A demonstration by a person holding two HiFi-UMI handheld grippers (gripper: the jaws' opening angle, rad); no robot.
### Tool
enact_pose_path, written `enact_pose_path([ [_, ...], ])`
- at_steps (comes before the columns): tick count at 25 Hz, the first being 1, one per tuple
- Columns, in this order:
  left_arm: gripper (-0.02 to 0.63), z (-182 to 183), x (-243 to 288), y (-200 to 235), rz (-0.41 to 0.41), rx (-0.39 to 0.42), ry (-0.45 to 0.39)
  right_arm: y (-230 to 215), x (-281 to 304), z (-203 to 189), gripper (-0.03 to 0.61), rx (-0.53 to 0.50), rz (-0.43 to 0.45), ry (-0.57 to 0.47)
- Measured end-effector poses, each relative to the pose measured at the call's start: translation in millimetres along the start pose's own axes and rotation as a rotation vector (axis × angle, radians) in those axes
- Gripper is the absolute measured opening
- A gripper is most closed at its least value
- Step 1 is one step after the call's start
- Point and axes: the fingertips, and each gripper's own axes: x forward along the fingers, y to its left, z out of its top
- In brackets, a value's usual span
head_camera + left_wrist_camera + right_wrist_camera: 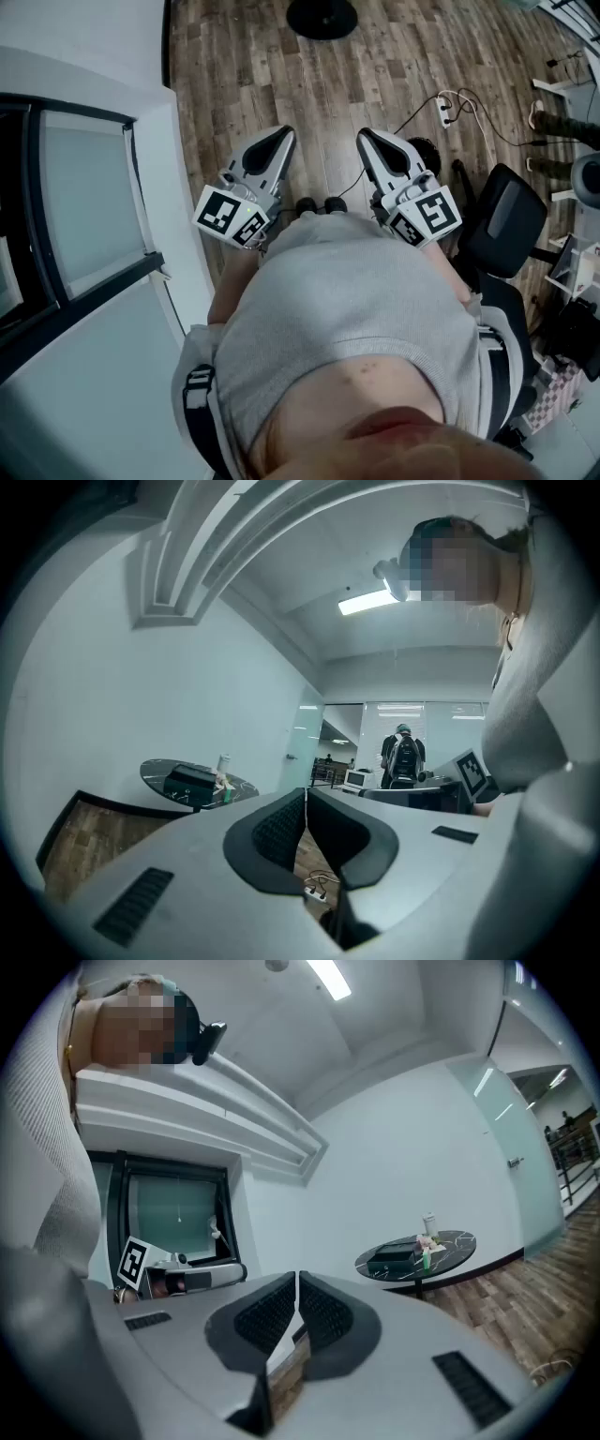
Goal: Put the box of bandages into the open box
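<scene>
Both grippers are held close to the person's chest and point out over a wooden floor. In the head view, my left gripper [281, 137] and my right gripper [367, 139] are both shut with nothing between their jaws. The left gripper view shows its pads [281, 827] meeting at the tips; the right gripper view shows the same. Far off stands a round dark marble table [450, 1241] with a black open box [392, 1254] and a few small items beside a white bottle [428, 1223]. That table [155, 772] and box [190, 782] also appear in the left gripper view. I cannot pick out the box of bandages.
A black office chair [506, 220] stands close at the right. A white power strip with cables [444, 109] lies on the floor ahead, and a black round base [322, 17] beyond it. A white wall with a glass panel [84, 216] runs along the left. A person with a backpack [403, 758] stands far off.
</scene>
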Motion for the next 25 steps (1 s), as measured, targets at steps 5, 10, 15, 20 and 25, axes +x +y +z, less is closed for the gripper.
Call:
enact_pose_path([
  [5, 0.014, -1, -6, -1, 0.009, 0.004, -0.007, -3, -4, -5, 0.074, -0.004, -0.01, 0.022],
  [10, 0.014, -4, -18, 2, 0.006, 0.0, -0.004, 7, -2, -8, 0.074, -0.016, -0.016, 0.02],
  [15, 0.014, -3, -26, 4, 0.008, -0.003, -0.01, 15, -2, -12, 0.072, -0.013, -0.02, 0.028],
  [20, 0.014, -8, -39, 7, -0.014, -0.008, -0.004, 29, 3, -18, 0.073, -0.017, -0.03, 0.022],
  [25, 0.014, -11, -53, 19, -0.025, -0.02, 0.0, 44, 8, -19, 0.074, -0.031, -0.045, -0.028],
])
